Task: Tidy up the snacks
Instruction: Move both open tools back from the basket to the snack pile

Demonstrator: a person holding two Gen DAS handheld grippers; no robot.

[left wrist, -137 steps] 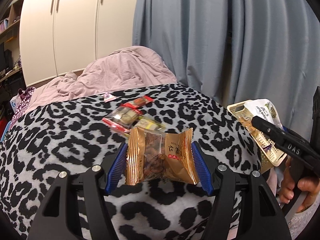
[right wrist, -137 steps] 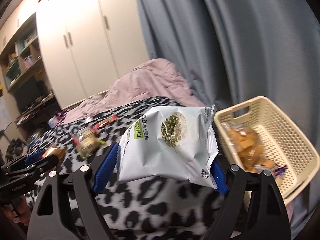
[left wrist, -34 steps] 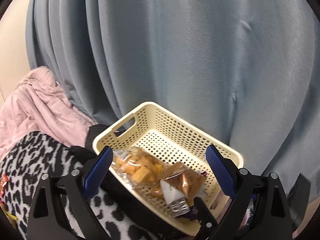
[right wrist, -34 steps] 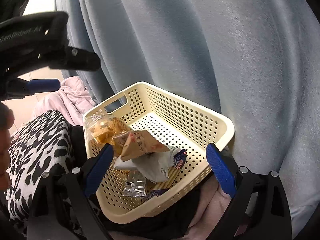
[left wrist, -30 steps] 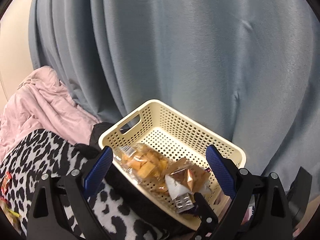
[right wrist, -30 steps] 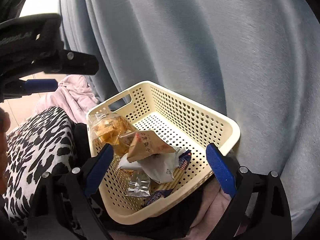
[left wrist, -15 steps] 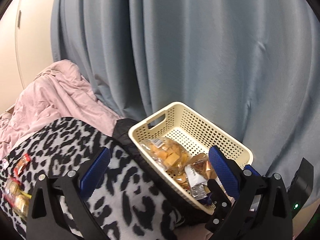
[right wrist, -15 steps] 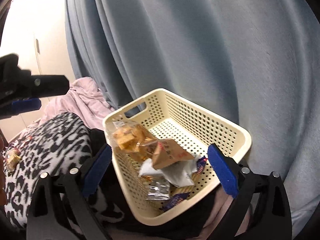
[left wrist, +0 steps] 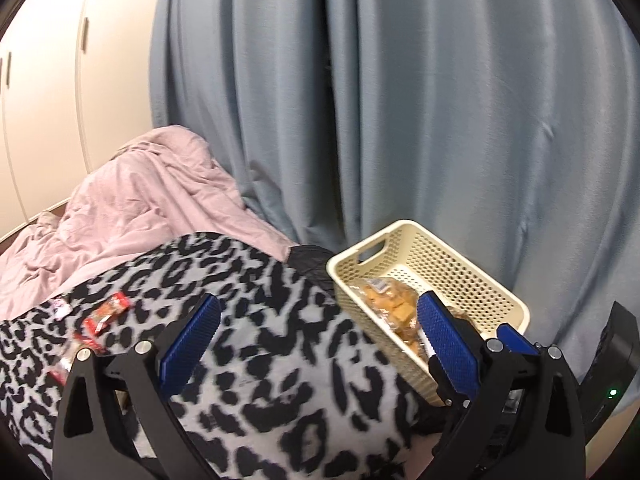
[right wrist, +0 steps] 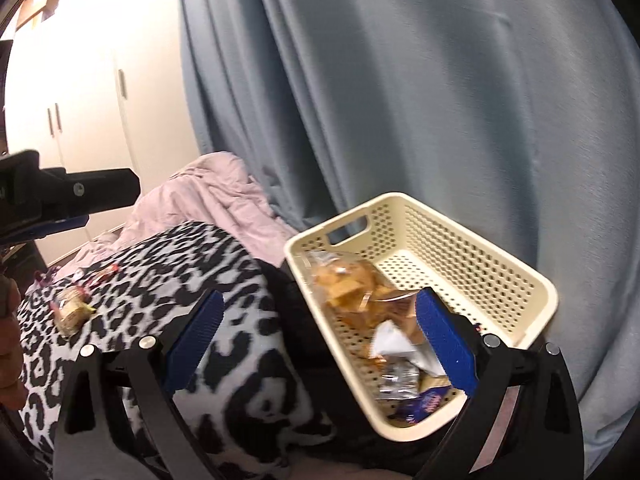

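Both your tongs are empty now and stand released. The left tongs (left wrist: 316, 344), which carried an orange packet a few seconds ago, have just been opening to their widest with nothing between the pads; the right tongs (right wrist: 320, 336), which held a white pouch, are likewise spread with nothing in them. Both views have swung from the basket back toward the leopard blanket (left wrist: 256, 320), so you seem to be done with that drop and heading for the next pick.

The basket (right wrist: 532, 280) sits at the right edge of the bed, against the curtain (left wrist: 440, 100). In it you can see the cracker bag (right wrist: 344, 280) at the far end, the orange packet (right wrist: 396, 308) and white pouch (right wrist: 390, 340) in the middle, and a clear wrapper (right wrist: 400, 376) and blue wrapper (right wrist: 428, 402) at the near end.

Loose snacks remain on the blanket, far left: a red-ended wrapper (left wrist: 106, 314), a small pink one (left wrist: 61, 307) beyond it, and a yellowish packet (right wrist: 72, 308). The job is likely over halfway done, with those still to gather.
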